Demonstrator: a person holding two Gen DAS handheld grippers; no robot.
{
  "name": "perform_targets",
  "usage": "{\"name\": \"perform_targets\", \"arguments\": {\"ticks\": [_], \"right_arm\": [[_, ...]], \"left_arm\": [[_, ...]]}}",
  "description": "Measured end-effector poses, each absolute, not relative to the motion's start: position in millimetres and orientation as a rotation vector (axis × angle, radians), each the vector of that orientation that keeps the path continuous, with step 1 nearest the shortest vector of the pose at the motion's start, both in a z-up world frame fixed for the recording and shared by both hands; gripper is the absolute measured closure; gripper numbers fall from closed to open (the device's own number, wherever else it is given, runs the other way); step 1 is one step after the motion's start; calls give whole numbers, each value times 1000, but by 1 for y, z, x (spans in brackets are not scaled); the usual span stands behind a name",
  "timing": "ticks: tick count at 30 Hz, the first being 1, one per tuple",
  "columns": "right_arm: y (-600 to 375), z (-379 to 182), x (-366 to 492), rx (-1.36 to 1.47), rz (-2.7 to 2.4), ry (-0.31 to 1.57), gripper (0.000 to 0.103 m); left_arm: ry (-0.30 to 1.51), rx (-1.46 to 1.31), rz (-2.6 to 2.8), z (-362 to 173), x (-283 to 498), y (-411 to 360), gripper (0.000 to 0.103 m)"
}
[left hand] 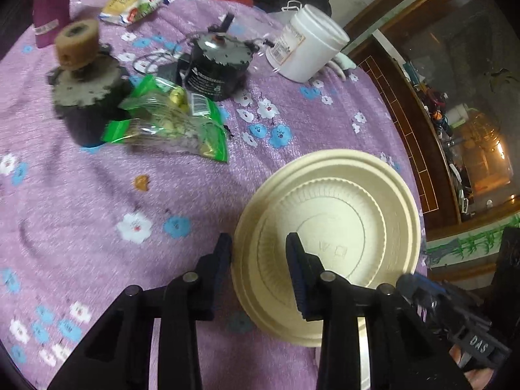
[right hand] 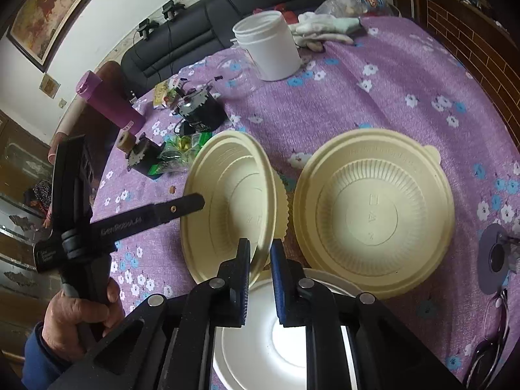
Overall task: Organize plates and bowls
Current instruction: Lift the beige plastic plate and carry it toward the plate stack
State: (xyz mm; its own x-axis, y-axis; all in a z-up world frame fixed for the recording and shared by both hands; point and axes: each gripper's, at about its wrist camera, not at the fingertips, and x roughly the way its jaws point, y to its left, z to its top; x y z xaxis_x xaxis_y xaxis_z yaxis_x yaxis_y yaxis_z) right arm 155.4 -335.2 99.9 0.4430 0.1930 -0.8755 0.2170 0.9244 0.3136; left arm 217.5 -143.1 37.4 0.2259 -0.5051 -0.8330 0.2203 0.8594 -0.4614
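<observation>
A cream bowl (left hand: pixel 344 214) is tipped up on its edge over the purple flowered tablecloth (left hand: pixel 97 195). My left gripper (left hand: pixel 258 242) straddles its near-left rim, one finger outside and one inside, shut on the wall. The right wrist view shows this same bowl (right hand: pixel 227 201) tilted, with a left finger (right hand: pixel 182 207) lying across its rim. My right gripper (right hand: pixel 260 247) is shut on the bowl's near rim, which runs between the narrow jaws. A second cream bowl (right hand: pixel 373 211) sits on the cloth to the right. Under the right gripper lies a white plate (right hand: pixel 260 341).
Behind the bowls lie a white jar (right hand: pixel 269 45), two dark motors (left hand: pixel 214 65), green snack bags (left hand: pixel 169 120), a purple bottle (right hand: pixel 107 104) and gloves (right hand: pixel 325 29). A grey disc (right hand: pixel 494 256) lies at the right. A hand (right hand: pixel 81 312) holds the left gripper's handle.
</observation>
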Motion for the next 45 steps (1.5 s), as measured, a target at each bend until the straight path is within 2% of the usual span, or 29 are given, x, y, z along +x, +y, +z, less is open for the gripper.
{"name": "perform_targets", "arguments": {"ticks": [7,16,22,28,36,45], "right_arm": [[-318,118,139,415,50,1103,91],[-299,130,93,405,137,1132,91],[-291,125,39,371,192,1208,91],[-281,102,-10,314,232,1293,91],[-275,61,-24,299,227,1357,90],[-287,73,-32,318,185,1293,88]], "left_arm": [[1207,-222,-497,72,174,-118,70],[1195,-175,-537,100,73,-97,70],[1242,-135,-575,96,-4,-99,65],[1333,-98,-574,59,-71,-105,65],[1347,-77,-524,36,-90,-107,65],[1289,-39,-494,52,-75,-105,62]]}}
